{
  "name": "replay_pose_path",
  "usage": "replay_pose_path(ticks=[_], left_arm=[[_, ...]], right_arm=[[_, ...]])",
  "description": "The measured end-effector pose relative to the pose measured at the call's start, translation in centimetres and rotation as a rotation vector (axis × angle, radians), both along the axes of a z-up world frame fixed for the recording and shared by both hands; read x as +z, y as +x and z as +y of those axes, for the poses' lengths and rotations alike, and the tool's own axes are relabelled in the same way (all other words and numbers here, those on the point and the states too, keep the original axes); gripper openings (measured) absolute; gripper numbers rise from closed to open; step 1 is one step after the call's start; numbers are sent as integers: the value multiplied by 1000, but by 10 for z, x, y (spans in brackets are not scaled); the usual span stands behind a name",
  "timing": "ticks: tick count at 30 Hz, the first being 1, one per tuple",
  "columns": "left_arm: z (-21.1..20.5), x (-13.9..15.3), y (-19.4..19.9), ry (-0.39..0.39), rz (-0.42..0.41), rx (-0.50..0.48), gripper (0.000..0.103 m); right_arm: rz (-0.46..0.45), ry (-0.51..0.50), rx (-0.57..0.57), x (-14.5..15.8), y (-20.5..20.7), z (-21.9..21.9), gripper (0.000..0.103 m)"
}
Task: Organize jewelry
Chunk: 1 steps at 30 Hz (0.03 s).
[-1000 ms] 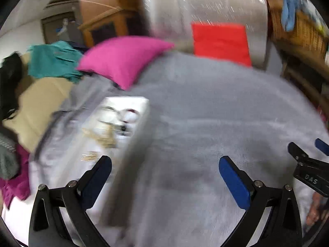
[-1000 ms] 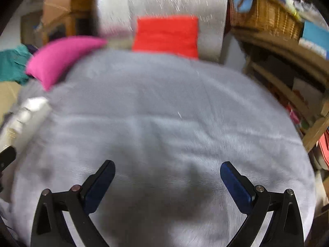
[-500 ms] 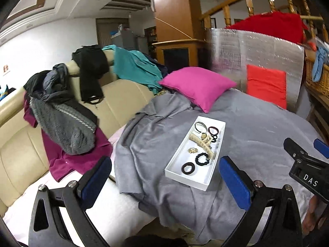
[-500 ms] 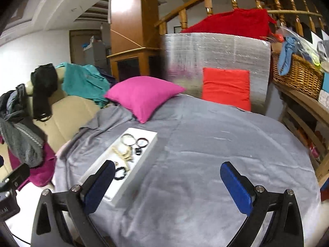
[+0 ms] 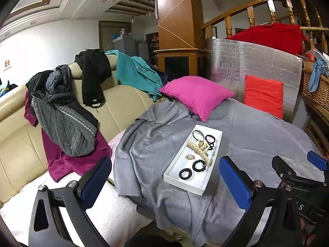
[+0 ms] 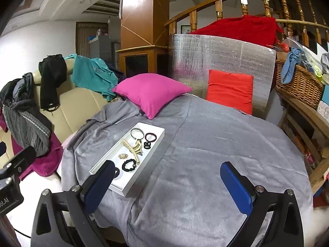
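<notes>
1 tray [image 5: 214, 144]: white, shallow, rectangular; lies on the grey cloth [image 5: 257, 135], nearer its left side, long axis running away from the cameras.
Tray contents, far end: grey bangle [image 5: 197, 134]; beside it a dark red hair tie [image 5: 210, 138] and a small black tie [image 6: 147, 145] touching it.
Tray contents, middle: cream claw clip [image 5: 199, 151], the largest piece, lying slantwise; small gold brooch [image 5: 190, 157] just beside it.
Tray contents, near end: black beaded scrunchie [image 5: 198, 165]; plain black hair tie [image 5: 185, 174] closest to the near rim. In the right wrist view this last tie is mostly hidden behind a finger.
Grey cloth: rumpled at its left edge, smooth across the middle and right; whether a worktop or a bed lies beneath cannot be told.
Left tongs [image 5: 164, 183]: spread wide, nothing between the blue pads [image 5: 234, 182]; raised above the near left edge of the cloth, apart from the tray.
Right tongs [image 6: 167, 186]: spread wide, gripping nothing; over the bare middle of the cloth, to the right of the tray.
Pink cushion [image 5: 197, 95]: on the far edge of the cloth, just beyond the tray.
Red cushion [image 6: 230, 90]: upright against a silver foil panel [image 6: 222, 55].
Sofa [image 5: 18, 148]: cream, left of the cloth, draped with dark, grey, teal and magenta clothes.
Wicker basket [image 6: 298, 84]: on a wooden shelf at far right.
</notes>
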State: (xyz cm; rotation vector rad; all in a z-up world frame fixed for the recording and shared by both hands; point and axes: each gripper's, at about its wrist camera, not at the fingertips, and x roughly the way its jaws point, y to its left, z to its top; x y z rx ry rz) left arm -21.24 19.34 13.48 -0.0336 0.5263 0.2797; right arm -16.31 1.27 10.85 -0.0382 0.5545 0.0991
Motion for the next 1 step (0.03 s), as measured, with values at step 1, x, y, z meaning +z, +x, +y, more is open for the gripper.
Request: replay_pose_path(ticks=[1], left_arm=[[-1, -2, 3, 4, 7, 3, 103]], right_arm=[[5, 5, 2, -1, 3, -1, 103]])
